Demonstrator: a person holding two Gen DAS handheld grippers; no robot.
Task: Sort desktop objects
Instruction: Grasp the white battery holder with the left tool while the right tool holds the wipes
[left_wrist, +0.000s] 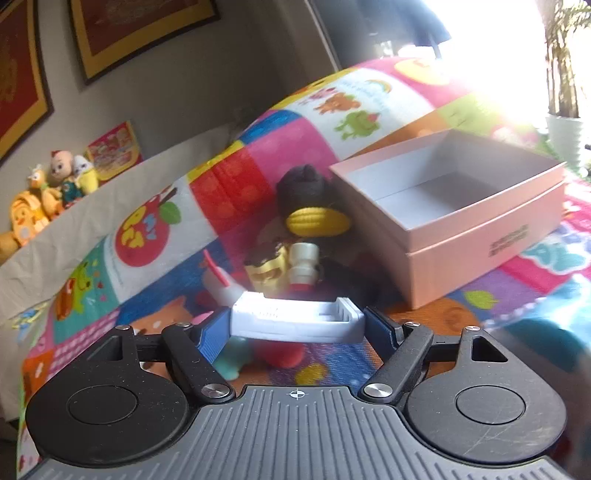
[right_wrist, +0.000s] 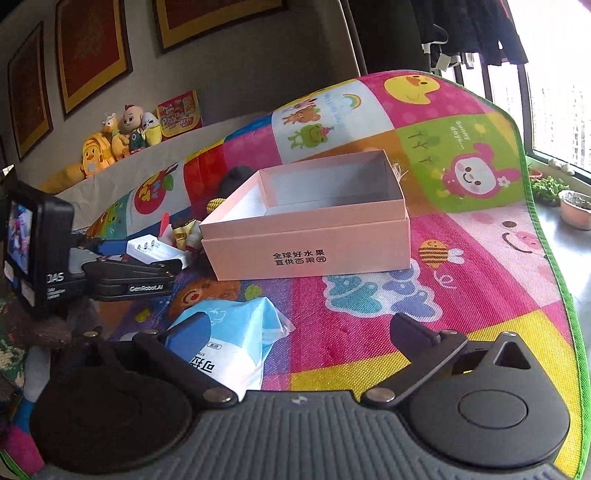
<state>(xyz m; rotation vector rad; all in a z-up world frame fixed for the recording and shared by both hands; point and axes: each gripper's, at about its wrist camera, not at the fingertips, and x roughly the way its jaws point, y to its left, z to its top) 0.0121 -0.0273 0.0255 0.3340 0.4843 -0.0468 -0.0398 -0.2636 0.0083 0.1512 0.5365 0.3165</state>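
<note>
Desktop objects spread over a bright cartoon play mat (right_wrist: 351, 332), patchwork squares of ducks, frogs and bees right up to the green edging. Biggest piece on it: a pink cardboard box (right_wrist: 306, 240), open-topped, nothing inside, seated in its own lid, dark printed characters on the near wall. Next down, close in on the right wrist view, a light blue soft pack of tissues (right_wrist: 229, 339), lying flat on the mat and pressed up against the left finger (right_wrist: 188, 328) of the right gripper (right_wrist: 299, 325); jaws spread wide there, far finger well clear of the pack, nothing clamped. Over to the left of the box, a small heap of toys: a black knitted lump (left_wrist: 303, 184) at the back, a yellow corn-cob toy (left_wrist: 317, 221) leaning on its front, then a gold-faced figure (left_wrist: 267, 271) and a stubby white bottle-shaped piece (left_wrist: 304, 266) side by side, touching, with something red and white just left of them, too blurred to name. Nearest the left wrist camera, a white plastic block (left_wrist: 295, 314), ribbed at one end, clamped crosswise between the blue pads (left_wrist: 212, 332) of the left gripper (left_wrist: 297, 325), lifted clear of the mat, just short of the heap and left of the box. Back on the ledge, a row of plush toys (right_wrist: 122, 136) under framed pictures (right_wrist: 92, 48).
</note>
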